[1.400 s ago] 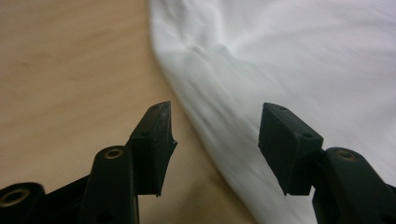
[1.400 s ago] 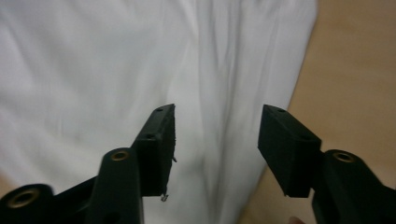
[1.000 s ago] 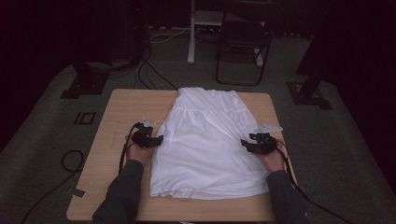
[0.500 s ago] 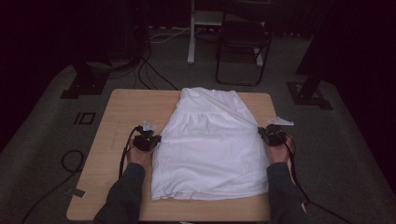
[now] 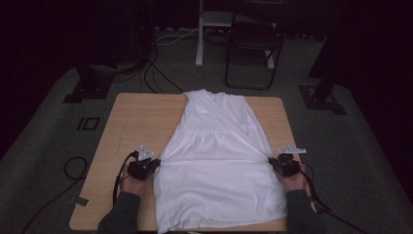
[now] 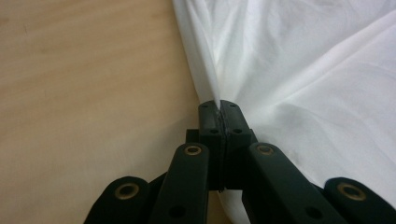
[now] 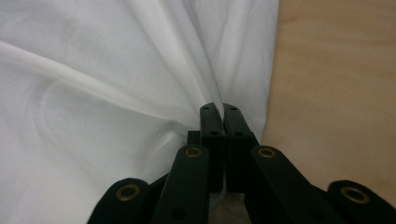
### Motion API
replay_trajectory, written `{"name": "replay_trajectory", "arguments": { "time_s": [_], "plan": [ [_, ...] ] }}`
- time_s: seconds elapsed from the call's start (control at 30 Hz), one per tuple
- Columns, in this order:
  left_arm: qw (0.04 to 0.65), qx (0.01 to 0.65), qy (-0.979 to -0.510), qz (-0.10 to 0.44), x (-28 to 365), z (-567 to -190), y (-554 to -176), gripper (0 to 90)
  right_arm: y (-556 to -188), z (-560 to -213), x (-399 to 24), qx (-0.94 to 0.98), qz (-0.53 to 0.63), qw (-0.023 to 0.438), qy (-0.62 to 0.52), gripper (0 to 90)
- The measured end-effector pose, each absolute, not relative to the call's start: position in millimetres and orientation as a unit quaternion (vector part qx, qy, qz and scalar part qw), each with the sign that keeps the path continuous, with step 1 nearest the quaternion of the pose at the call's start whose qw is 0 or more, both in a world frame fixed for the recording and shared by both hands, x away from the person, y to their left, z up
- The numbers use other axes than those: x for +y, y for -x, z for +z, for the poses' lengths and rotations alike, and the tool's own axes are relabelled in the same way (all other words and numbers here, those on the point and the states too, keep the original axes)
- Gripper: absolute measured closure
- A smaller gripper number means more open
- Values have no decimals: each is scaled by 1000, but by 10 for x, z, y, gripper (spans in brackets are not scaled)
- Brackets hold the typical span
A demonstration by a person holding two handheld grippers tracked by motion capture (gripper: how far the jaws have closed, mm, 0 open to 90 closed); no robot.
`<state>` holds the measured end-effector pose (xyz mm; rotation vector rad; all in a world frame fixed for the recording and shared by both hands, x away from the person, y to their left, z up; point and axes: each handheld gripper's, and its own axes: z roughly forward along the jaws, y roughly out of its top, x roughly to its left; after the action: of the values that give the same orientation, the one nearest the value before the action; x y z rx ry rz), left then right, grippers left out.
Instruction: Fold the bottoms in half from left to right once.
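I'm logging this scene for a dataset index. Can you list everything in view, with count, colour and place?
Garment: one, white, spread flat down the middle of the table, near hem at the table's near edge.
Table: one, light wood, centre of view.
Chair: one, dark, on the floor beyond the table.
Floor cables: several, black, beyond the table's far left corner.
Left gripper: one, black, shut on the garment's left edge.
Right gripper: one, black, shut on the garment's right edge.
Forearms: two, dark sleeves, bottom of the high view.
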<state>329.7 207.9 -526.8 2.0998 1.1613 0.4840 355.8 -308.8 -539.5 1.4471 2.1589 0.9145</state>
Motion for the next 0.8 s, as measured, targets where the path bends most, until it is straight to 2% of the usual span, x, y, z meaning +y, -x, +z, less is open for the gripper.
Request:
{"name": "replay_trajectory", "arguments": {
  "time_s": [0.23,0.37,0.4,0.43,0.47,0.53,0.67,0.8],
  "plan": [
    [339,454,-809,157,2190,-5356,-2792,895,-2967,-5413,-3054,773,340,181,-504,890],
    [342,452,-810,151,2209,-5340,-2658,893,-2717,-5417,-3068,771,347,171,-506,886],
    [345,452,-808,152,2209,-5334,-2657,887,-2694,-5408,-3072,772,345,166,-507,854],
    [347,454,-805,158,2213,-5317,-2671,853,-2695,-5400,-3071,773,343,165,-508,784],
    [351,455,-801,167,2218,-5305,-2684,740,-2721,-5379,-3071,776,339,168,-505,661],
    [362,458,-793,176,2247,-5244,-2747,587,-2798,-5307,-3071,770,352,177,-502,540],
    [385,451,-779,202,2248,-5040,-2983,490,-3083,-5052,-2920,770,383,189,-473,480],
    [380,446,-783,208,2129,-4958,-3358,480,-3522,-4920,-2560,790,391,191,-432,483]
  ]
}}
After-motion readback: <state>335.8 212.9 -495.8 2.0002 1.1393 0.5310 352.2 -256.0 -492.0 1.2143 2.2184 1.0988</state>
